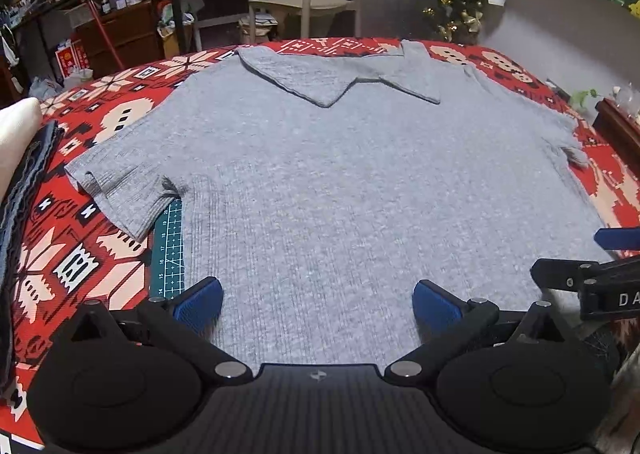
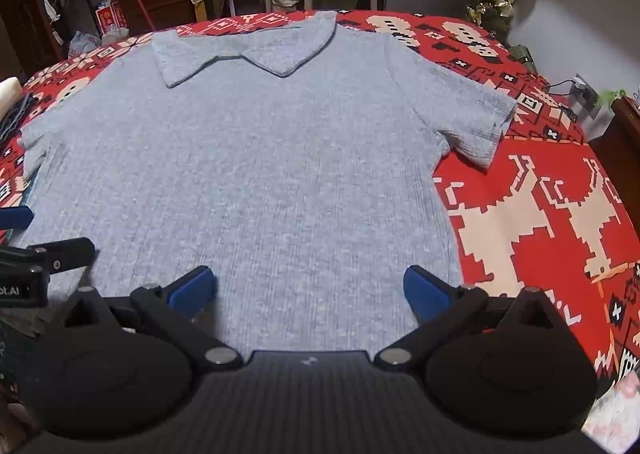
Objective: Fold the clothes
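A: Whereabouts of the grey shirt (image 1: 320, 173)?

B: Spread flat, front up, across the middle of the surface (image 1: 60, 254), on top of a red patterned cloth (image 2: 540, 213). Collar (image 1: 332, 77) at the far side, hem nearest the cameras.

A: Why laid out like that?

B: Probably to expose both side seams and both sleeves, ready for a first fold. Smoothed out, hardly a wrinkle in the body.

A: And the jaws?

B: Spread wide on the left gripper (image 1: 318, 304) and on the right gripper (image 2: 309, 294) alike. Pinching nothing. Poised side by side over the hem, angled downward; hard to tell whether touching the fabric.

A: Edges worth minding?

B: Left-hand sleeve (image 1: 120, 189) slightly rucked at the armpit, lying just beside a green cutting mat (image 1: 170, 246) that peeks out from under the shirt's side. Right-hand sleeve (image 2: 472, 125) flat, its cuff well inside the cloth's border.

A: Room to work?

B: Plenty on the right: open red cloth beyond the shirt's side. Tighter on the left, with a dark folded pile (image 1: 24, 193) near that sleeve. Likely safest to fold inward, away from the pile.
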Available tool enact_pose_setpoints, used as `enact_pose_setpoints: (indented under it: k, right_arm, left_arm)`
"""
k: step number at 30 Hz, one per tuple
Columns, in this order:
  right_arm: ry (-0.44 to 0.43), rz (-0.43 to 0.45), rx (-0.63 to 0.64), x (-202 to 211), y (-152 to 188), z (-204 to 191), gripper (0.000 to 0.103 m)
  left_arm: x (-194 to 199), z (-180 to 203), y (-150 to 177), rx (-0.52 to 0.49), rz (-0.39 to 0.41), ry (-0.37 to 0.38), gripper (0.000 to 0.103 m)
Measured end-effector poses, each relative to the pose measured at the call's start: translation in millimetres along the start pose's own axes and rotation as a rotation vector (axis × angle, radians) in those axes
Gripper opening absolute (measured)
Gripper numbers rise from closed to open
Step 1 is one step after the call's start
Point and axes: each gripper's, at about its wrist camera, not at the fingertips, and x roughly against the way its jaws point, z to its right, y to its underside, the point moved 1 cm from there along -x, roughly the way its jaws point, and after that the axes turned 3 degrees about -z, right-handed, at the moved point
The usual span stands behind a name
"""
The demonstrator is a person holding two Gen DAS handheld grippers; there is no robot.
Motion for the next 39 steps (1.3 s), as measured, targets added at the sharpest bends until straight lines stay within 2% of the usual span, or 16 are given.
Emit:
enact_pose_setpoints:
  k: [6, 12, 17, 20, 22, 24, 27, 29, 34, 39]
  right_arm:
    - [0.03, 0.029, -0.024, 1, 4, -3, 0.102]
    - [0.01, -0.014, -0.025, 1, -2, -1, 0.101]
    - [-0.037, -0.011, -0.079, 10, -9, 11, 0.083]
    - [-0.029, -0.005, -0.088, 18, -13, 15, 0.072]
    - [-0.028, 0.009, -0.084, 27, -15, 21, 0.067]
    - [-0.024, 0.025, -0.091, 38, -18, 31, 0.066]
    - [-0.015, 0.022, -0.112, 50, -20, 51, 0.063]
    - [-0.012, 0.006, -0.127, 53, -20, 64, 0.051]
    - [-0.032, -0.077, -0.195, 52, -6, 90, 0.024]
    - [-0.036, -0.115, -0.215, 54, 11, 99, 0.021]
  left_arm:
    - [-4, 1, -9, 0.016, -0.048, -0.014, 0.103]
    - [-4, 0, -7, 0.018, -0.04, -0.015, 0.103]
    - [-3, 0, -9, 0.031, -0.043, -0.021, 0.102]
    - [1, -3, -12, 0.059, -0.053, -0.021, 0.094]
    - [7, -10, -15, 0.085, -0.055, 0.007, 0.088]
    - [16, -20, -18, 0.118, -0.04, 0.036, 0.088]
    - [31, -37, -19, 0.165, -0.008, 0.04, 0.086]
    - [40, -48, -18, 0.182, 0.002, 0.051, 0.085]
    - [50, -71, -6, 0.206, -0.034, 0.09, 0.067]
    - [51, -87, 13, 0.251, -0.08, 0.14, 0.052]
